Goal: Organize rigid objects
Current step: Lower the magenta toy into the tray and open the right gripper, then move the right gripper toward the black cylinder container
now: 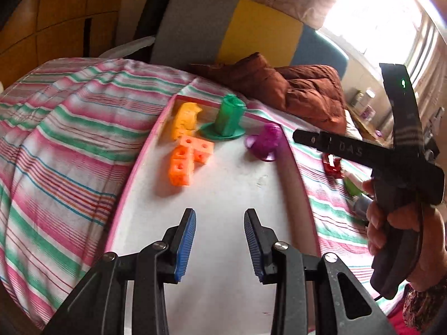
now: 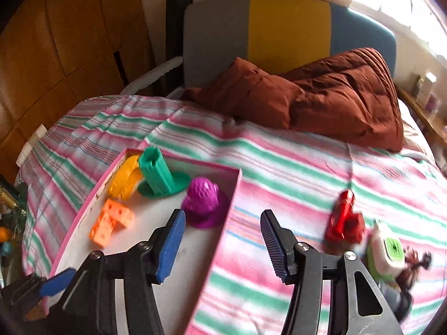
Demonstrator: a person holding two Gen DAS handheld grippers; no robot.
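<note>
**Both tools empty above a bed; the next toy to collect lies right of the pink-rimmed tray**

Left wrist view: The left tool (image 1: 220, 247) hovers with its blue-padded fingers spread wide and nothing between them, above the bare white floor of the tray (image 1: 290, 150). The tray sits on a bed covered by a striped blanket (image 1: 69, 128). At the tray's far end stand a yellow piece (image 1: 186, 120), a green piece on a round base (image 1: 227, 118), a purple piece (image 1: 265, 141) and an orange block of holed cubes (image 1: 187, 162). Outside the tray's right rim lies a red toy (image 1: 332, 164). Nearer than that, the person's right hand (image 1: 391, 223) grips the handle of the other tool.

Right wrist view: The right tool (image 2: 223, 247) is also wide open and empty, straddling the tray's right rim (image 2: 232, 203). The red toy (image 2: 345, 219) lies on the blanket well right of the tray, with a green-and-white object (image 2: 387, 254) just beyond it, partly blurred.

The likely step is fetching the red toy. To do it well, swing the right tool rightward away from the tray and lower it squarely over the toy. Close across its narrower body. The soft bedding will give, so press lightly. Place it in the tray's open near half, clear of the upright pieces.
</note>
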